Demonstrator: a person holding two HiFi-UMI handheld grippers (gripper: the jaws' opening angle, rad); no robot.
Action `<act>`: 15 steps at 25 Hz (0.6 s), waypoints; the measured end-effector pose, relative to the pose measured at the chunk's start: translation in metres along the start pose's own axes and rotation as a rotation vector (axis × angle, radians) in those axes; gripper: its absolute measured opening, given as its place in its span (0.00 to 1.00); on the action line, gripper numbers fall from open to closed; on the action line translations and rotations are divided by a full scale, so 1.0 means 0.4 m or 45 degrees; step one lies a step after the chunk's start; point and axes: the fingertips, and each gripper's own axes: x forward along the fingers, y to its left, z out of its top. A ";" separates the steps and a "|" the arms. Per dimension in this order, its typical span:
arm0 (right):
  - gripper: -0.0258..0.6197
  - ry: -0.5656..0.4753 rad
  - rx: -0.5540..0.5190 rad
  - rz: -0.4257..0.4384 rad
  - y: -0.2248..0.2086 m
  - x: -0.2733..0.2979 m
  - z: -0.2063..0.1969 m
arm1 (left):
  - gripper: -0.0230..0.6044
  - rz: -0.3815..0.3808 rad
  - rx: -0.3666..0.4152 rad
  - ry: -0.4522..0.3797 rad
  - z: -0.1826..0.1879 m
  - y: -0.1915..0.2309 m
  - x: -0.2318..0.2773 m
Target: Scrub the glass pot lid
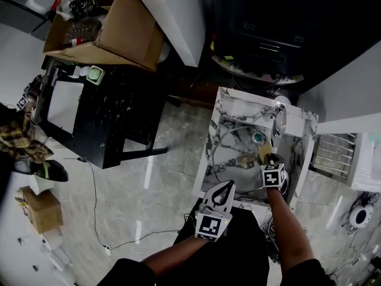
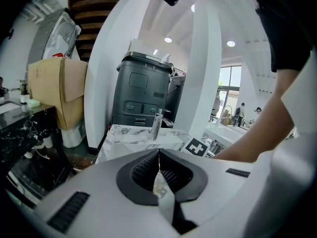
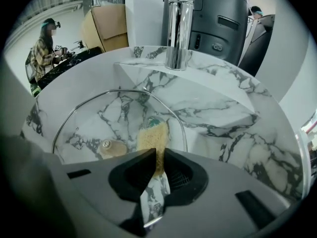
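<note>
1. Nearest in, the left gripper [image 2: 158, 154] hangs back at the front of the sink, jaws pressed together with nothing between them. It is well clear of the lid and not steadying anything.
2. The right gripper [image 3: 159, 155] is where the action is: its jaws are pinching a yellow scouring sponge [image 3: 152, 135], and the free end pokes forward and down into the basin.
3. Just beyond sits the glass pot lid [image 3: 94, 123], lying in the marble sink [image 3: 223, 108] with its knob [image 3: 110, 148] upward. The sponge's tip looks to be on the glass on the far side, right of the knob.
4. Progress call: no suds or running water show, and the glass looks much the same all over. I'd say the scrubbing is at an early pass, with most of the surface, the rim and the underside left to do.
5. The green drain [image 3: 152, 121] shows through the glass past the sponge.
6. The chrome faucet [image 3: 177, 33] stands at the back, its spout over the basin. Together with the close basin walls, it could crowd wide strokes.
7. Behind the sink stands a dark grey machine [image 2: 143, 90].
8. Farther left are a black table [image 1: 101, 112] and an open cardboard box [image 1: 113, 31], with a person [image 3: 45, 48] working in the distance.
</note>
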 end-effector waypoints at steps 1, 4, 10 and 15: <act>0.13 0.011 -0.006 0.005 0.003 -0.002 -0.007 | 0.06 0.000 -0.007 -0.009 0.000 -0.001 0.000; 0.13 0.023 -0.009 0.013 0.011 -0.010 -0.025 | 0.06 0.002 0.003 -0.008 0.006 0.001 -0.002; 0.13 0.026 -0.047 0.025 0.019 -0.019 -0.047 | 0.06 0.017 0.004 -0.006 0.009 0.002 -0.011; 0.13 0.035 -0.060 0.044 0.039 -0.036 -0.070 | 0.06 0.018 -0.020 -0.012 -0.004 -0.009 -0.013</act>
